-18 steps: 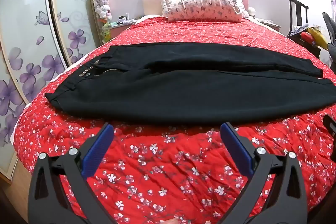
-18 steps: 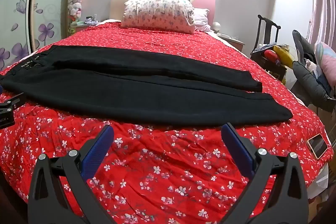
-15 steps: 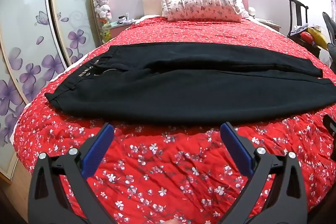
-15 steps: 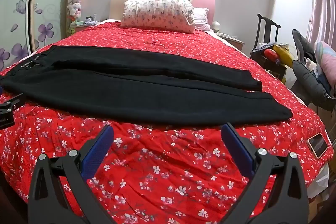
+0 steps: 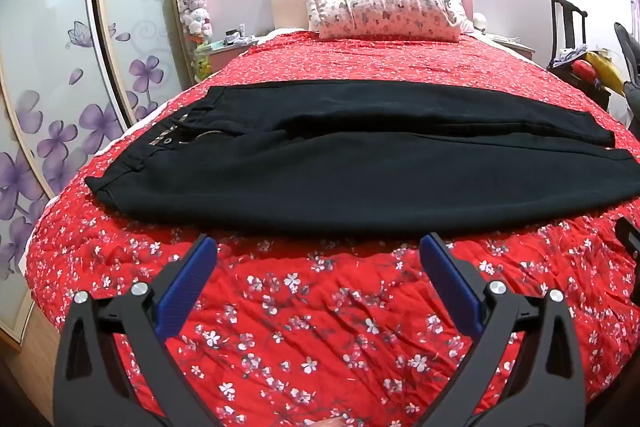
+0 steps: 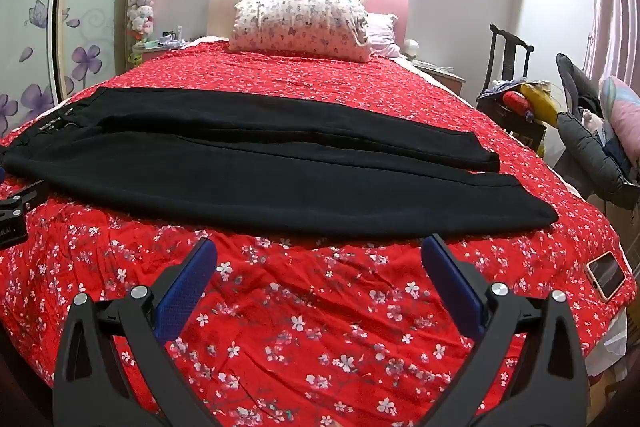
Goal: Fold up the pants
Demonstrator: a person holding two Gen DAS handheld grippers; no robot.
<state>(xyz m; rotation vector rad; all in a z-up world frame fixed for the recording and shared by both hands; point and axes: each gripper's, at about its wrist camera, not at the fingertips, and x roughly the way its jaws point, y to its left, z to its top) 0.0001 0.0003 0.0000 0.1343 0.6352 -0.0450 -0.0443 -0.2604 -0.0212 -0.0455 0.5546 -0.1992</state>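
Black pants (image 5: 340, 167) lie flat across the red floral bed (image 5: 320, 327), waistband at the left, the two legs side by side running right to the hems (image 6: 520, 195). My left gripper (image 5: 318, 251) is open and empty, hovering just in front of the pants' near edge, toward the waist end. My right gripper (image 6: 320, 251) is open and empty, in front of the near leg toward the hem end. The pants also show in the right wrist view (image 6: 280, 167). The left gripper's body shows at the left edge of the right wrist view (image 6: 16, 215).
A floral pillow (image 6: 300, 25) lies at the headboard. A phone (image 6: 606, 273) lies at the bed's right edge. A chair with clothes and bags (image 6: 532, 107) stands to the right. Sliding wardrobe doors (image 5: 60, 87) stand at the left.
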